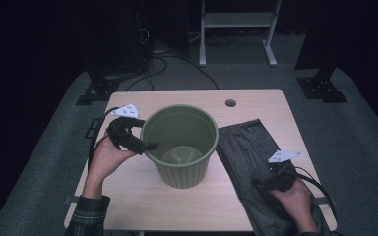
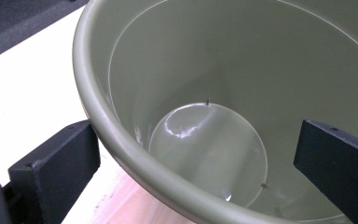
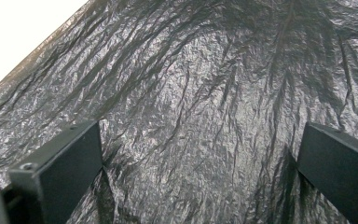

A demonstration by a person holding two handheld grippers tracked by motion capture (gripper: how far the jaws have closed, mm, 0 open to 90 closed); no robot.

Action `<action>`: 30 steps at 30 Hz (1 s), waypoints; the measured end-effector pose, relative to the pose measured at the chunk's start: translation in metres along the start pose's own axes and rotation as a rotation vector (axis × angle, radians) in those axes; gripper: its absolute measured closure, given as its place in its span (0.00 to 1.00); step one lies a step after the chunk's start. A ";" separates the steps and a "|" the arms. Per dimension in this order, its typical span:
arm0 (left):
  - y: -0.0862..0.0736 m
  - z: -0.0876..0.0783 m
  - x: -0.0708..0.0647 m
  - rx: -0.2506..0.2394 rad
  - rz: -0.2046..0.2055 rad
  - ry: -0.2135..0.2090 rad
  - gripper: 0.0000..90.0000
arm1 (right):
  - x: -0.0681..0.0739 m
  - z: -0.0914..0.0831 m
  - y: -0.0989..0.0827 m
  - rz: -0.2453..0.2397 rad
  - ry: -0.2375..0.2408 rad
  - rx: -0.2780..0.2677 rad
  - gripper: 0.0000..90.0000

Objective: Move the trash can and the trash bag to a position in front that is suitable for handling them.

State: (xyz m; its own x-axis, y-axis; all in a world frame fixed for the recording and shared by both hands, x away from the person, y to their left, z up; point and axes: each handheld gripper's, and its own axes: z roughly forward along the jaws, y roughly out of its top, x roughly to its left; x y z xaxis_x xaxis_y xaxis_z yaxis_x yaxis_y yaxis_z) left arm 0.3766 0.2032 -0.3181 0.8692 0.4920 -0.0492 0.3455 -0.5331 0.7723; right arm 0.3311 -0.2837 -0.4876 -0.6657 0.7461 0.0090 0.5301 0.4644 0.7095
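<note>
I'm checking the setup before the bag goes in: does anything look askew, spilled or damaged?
Nothing is spilled or broken. The green bin stands upright and empty. The black bag lies flat and crinkled, its near end hanging past the table edge. The left tool straddles the bin's rim; the right tool is open over the bag.

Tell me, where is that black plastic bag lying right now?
In the high view the black bag lies flat on the table's right side, beside the green bin, under the right gripper.
</note>
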 end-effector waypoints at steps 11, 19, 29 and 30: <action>-0.008 0.000 -0.021 -0.034 -0.006 -0.057 0.00 | 0.000 0.000 0.000 -0.001 -0.001 0.001 0.00; -0.009 -0.001 -0.032 -0.026 0.001 -0.064 0.00 | 0.001 0.000 0.000 -0.002 -0.002 0.000 0.00; -0.008 -0.003 -0.033 -0.022 0.004 -0.049 0.00 | 0.001 0.000 0.000 -0.001 -0.002 0.001 0.00; -0.007 -0.003 -0.033 -0.026 0.003 -0.047 0.00 | 0.001 0.000 0.000 -0.002 -0.002 0.000 0.00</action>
State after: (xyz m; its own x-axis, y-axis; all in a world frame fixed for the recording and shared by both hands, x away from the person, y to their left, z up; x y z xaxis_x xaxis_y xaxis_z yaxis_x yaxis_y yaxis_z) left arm 0.3446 0.1931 -0.3201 0.8860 0.4574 -0.0760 0.3342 -0.5163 0.7885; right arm 0.3305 -0.2833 -0.4876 -0.6657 0.7462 0.0063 0.5291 0.4660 0.7092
